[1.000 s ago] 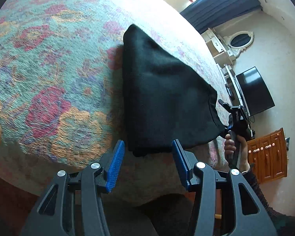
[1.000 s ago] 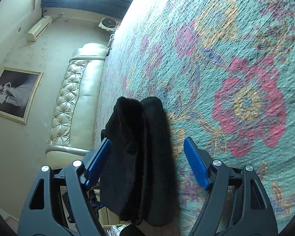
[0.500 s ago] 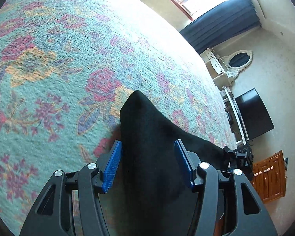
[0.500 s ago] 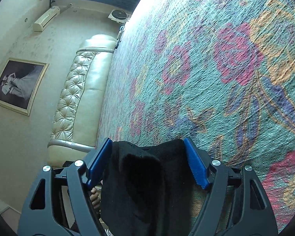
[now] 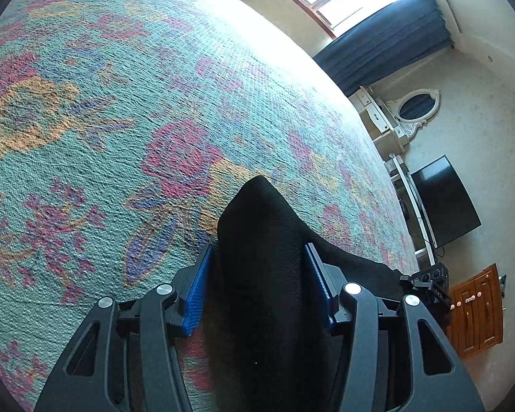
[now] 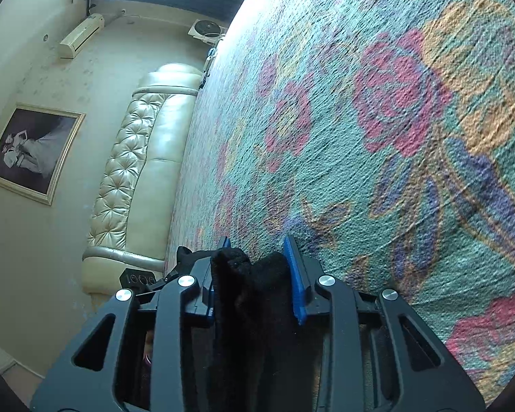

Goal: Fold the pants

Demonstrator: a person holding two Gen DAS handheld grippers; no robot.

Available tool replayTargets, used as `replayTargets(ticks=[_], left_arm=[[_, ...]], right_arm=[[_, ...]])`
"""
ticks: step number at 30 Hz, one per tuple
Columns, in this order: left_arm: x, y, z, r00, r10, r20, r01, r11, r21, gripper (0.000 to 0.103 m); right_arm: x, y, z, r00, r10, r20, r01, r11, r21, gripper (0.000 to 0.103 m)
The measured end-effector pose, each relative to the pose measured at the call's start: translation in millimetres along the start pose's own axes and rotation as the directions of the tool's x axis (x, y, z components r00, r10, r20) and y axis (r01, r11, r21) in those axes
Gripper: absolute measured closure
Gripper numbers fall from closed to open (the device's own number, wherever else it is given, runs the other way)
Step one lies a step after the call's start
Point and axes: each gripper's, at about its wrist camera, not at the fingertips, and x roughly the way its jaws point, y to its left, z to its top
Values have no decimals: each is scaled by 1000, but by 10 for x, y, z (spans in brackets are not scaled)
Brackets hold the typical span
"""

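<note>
The black pants [image 5: 264, 261] lie folded on the floral bedspread [image 5: 120, 110]. My left gripper [image 5: 257, 281] has its blue pads on either side of one end of the pants, closing on the thick fold. In the right wrist view my right gripper [image 6: 257, 267] squeezes the other bunched end of the pants [image 6: 250, 274] between its blue pads, over the bedspread [image 6: 377, 137]. The right gripper tool [image 5: 429, 285] shows at the far end in the left wrist view.
A cream tufted headboard [image 6: 137, 171] and a framed picture [image 6: 31, 151] lie left of the bed. A television [image 5: 443, 199], a white dresser with oval mirror [image 5: 415, 106] and a wooden cabinet [image 5: 477, 312] stand past the bed's right edge.
Both grippers have moved forward over the pants' ends and narrowed onto the fabric. The right jaws have closed much more than half a second ago.
</note>
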Motion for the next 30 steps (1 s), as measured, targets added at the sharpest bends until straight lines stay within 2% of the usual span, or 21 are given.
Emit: replayTargets(ticks=[5, 20, 27, 30], left_arm=[[22, -14, 17, 1000, 22, 14, -23, 999, 33, 55], [-64, 53, -161, 999, 29, 36, -30, 999, 31, 56], [-95, -69, -86, 994, 67, 85, -74, 994, 85, 69], [-142, -123, -30, 991, 64, 116, -77, 991, 106, 70]], right_arm=[[-27, 13, -54, 1000, 12, 21, -11, 1000, -12, 72], [-18, -15, -131, 998, 10, 57, -9, 1000, -15, 72], [-15, 160, -125, 995, -37, 97, 45, 996, -76, 75], [-11, 224, -94, 993, -34, 111, 45, 994, -96, 75]])
